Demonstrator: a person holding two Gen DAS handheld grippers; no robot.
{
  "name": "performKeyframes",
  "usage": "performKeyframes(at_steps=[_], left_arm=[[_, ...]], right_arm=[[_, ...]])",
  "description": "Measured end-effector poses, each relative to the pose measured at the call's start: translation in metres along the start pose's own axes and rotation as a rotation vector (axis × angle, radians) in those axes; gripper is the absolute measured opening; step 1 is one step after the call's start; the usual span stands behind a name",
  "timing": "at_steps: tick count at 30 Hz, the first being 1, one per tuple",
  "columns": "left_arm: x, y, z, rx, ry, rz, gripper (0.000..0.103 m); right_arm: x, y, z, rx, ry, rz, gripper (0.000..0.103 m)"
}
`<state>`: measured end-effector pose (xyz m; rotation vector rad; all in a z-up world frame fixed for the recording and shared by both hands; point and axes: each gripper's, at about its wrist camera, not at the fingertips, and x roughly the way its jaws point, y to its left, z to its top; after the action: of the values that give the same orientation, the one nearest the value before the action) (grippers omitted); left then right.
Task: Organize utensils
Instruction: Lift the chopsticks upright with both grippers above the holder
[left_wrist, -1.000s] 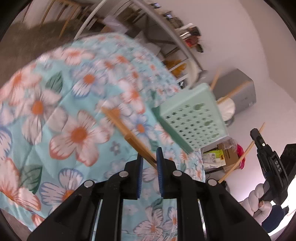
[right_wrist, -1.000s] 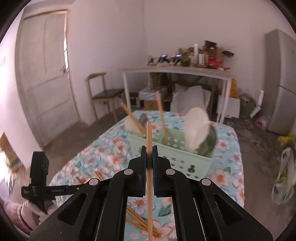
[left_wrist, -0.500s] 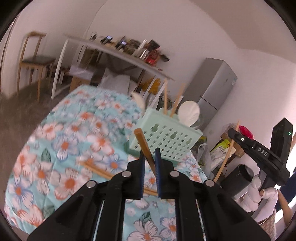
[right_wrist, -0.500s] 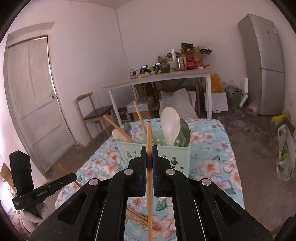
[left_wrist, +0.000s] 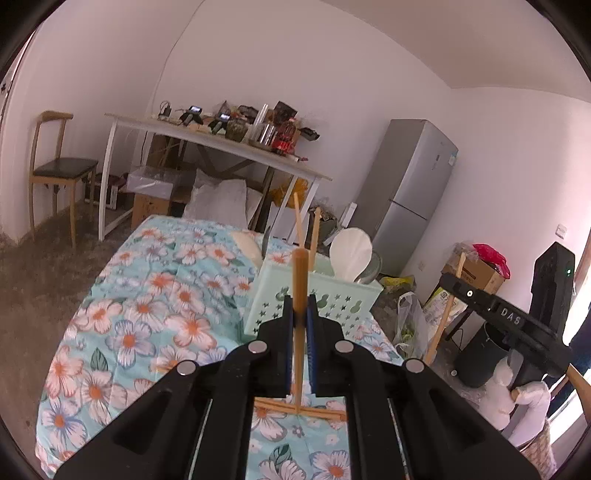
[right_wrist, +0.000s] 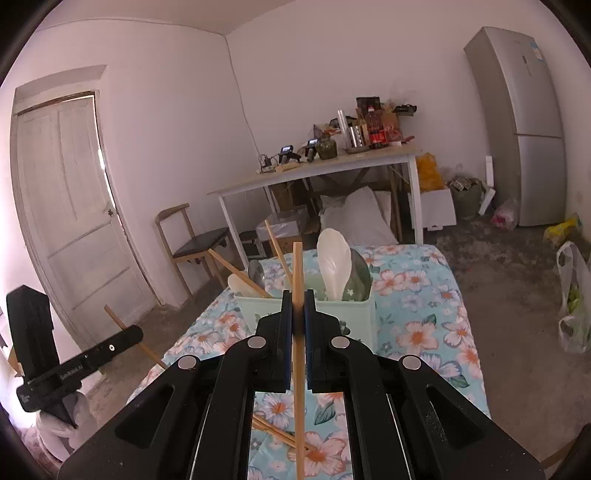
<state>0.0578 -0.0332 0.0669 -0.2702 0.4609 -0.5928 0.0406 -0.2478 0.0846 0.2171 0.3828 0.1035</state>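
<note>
Chopsticks are the business here: one wooden chopstick (left_wrist: 300, 295) stands upright between the pads of the left gripper (left_wrist: 300, 314), whose jaws have just been closing and now pinch it, its lower end reaching down to the floral tablecloth (left_wrist: 155, 295). Under that gripper a further loose chopstick (left_wrist: 314, 410) lies crosswise on the cloth. The right gripper (right_wrist: 297, 314) is likewise clamped tight on a second chopstick (right_wrist: 297, 280), held upright, and below it two or so loose sticks (right_wrist: 280, 435) lie on the cloth. Just beyond both grippers sits the mint-green perforated basket (right_wrist: 362, 314), holding a white spoon (right_wrist: 334, 266), a dark ladle (right_wrist: 360, 280) behind it, a pale spoon (right_wrist: 238, 284), a metal spoon (right_wrist: 256, 273) and several upright sticks. Farther back are a wooden chair (right_wrist: 195, 240), a cluttered white table (right_wrist: 314, 173), a door (right_wrist: 66, 206) and a grey fridge (right_wrist: 524, 122).
</note>
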Motion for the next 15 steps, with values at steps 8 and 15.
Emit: performKeyframes(at_steps=[8, 15], left_arm=[[-0.011, -0.009, 0.02, 0.031, -0.044, -0.007, 0.006], [-0.025, -0.018, 0.046, 0.051, -0.112, -0.025, 0.006]], right_arm=[[-0.004, -0.001, 0.003, 0.012, -0.022, 0.019, 0.004], [-0.011, -0.002, 0.007, 0.017, -0.049, 0.04, 0.004]])
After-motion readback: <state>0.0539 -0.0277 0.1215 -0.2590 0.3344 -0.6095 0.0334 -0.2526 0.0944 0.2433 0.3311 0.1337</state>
